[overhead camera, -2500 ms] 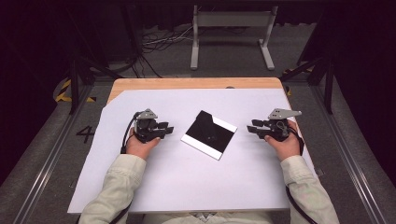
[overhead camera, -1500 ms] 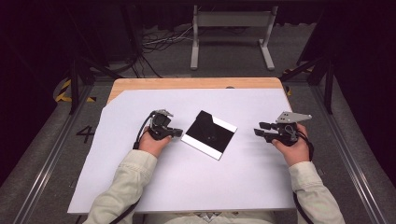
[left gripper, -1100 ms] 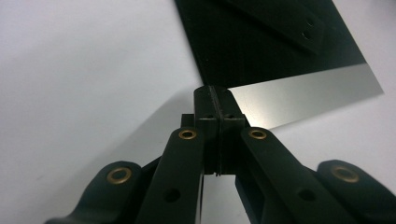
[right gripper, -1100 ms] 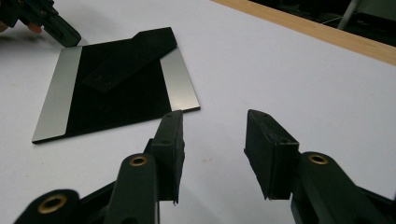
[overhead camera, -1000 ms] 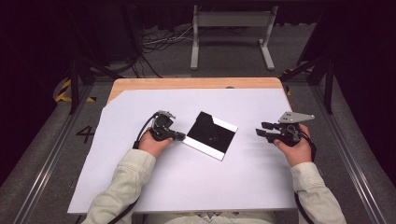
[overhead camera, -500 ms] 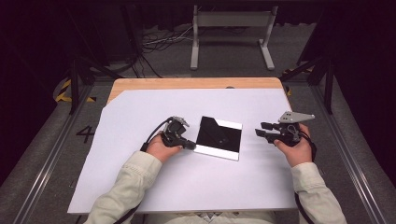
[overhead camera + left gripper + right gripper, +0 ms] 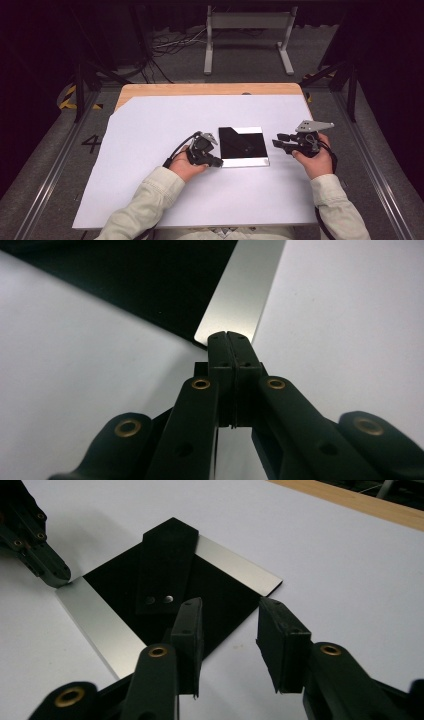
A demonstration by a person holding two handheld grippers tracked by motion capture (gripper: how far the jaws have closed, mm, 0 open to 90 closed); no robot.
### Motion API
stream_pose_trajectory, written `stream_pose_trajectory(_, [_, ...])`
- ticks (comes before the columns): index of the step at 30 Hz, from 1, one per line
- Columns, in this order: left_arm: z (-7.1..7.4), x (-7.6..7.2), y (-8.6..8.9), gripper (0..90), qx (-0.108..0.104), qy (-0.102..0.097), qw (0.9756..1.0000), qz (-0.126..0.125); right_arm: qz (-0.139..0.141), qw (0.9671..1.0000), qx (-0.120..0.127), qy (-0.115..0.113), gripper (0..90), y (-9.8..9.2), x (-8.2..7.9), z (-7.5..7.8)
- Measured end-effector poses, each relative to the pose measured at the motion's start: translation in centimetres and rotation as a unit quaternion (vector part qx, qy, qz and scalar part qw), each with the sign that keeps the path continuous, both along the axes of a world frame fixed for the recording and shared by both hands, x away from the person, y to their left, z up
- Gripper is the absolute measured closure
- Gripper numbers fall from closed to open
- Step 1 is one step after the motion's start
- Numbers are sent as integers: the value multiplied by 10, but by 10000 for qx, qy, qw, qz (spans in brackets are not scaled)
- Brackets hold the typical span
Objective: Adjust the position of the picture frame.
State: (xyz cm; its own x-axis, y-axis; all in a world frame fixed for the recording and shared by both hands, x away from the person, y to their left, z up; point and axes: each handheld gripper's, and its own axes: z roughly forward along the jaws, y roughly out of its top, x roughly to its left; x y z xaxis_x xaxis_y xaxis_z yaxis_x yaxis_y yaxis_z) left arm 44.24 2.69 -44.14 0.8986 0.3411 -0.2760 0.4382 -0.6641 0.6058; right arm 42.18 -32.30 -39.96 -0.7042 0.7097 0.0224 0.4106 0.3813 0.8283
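**Operator:** Black glossy face, brushed silver strips along two edges: that is the flat square black-and-silver plate [image 7: 243, 146] I am working on. It lies flat on the white paper sheet [image 7: 150, 130] that covers the wooden table [image 7: 200, 89], about the middle, square to the table edges.

**Observer:** How do your tools stand?

**Operator:** My left gripper [image 7: 216, 162] has its jaws fully together with nothing between them; in the left gripper view the joined tips [image 7: 231, 338] touch the plate's silver corner, at the plate's 7 o'clock in the high view. My right gripper [image 7: 278, 143] waits just off the plate's 3 o'clock edge, jaws partly apart and empty; they have just been closing, with nothing between them.

**Observer:** What do you expect when you handle it?

**Operator:** I judge it thin, stiff and light, with a slick face that mirrors my right jaw in the right gripper view. It slides easily on paper, so a nudge at a corner should spin it. Lying flush, it offers no edge to pinch from above. I would press one side with the closed left tips and work a right jaw under the 3 o'clock edge, then grip the silver strip [image 7: 100, 625], not the glossy black, which looks prone to scratches.
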Motion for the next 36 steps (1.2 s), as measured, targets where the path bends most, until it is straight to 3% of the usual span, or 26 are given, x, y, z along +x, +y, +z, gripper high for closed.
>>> stream_pose_trajectory(6, [-2,-5,-14,900,-101,-106,9999,-3,45,9999,-14,99,691,3,0,0])
stream_pose_trajectory(14, [1,-5,-6,895,-134,-161,9997,124,93,9999,-123,63,762,8,1,2])
stream_pose_trajectory(26, [8,-8,38,801,-268,-343,9973,596,275,9991,-171,263,857,31,15,10])
stream_pose_trajectory(36, [13,-16,66,733,-384,-452,9954,758,426,9978,-292,412,880,58,32,21])
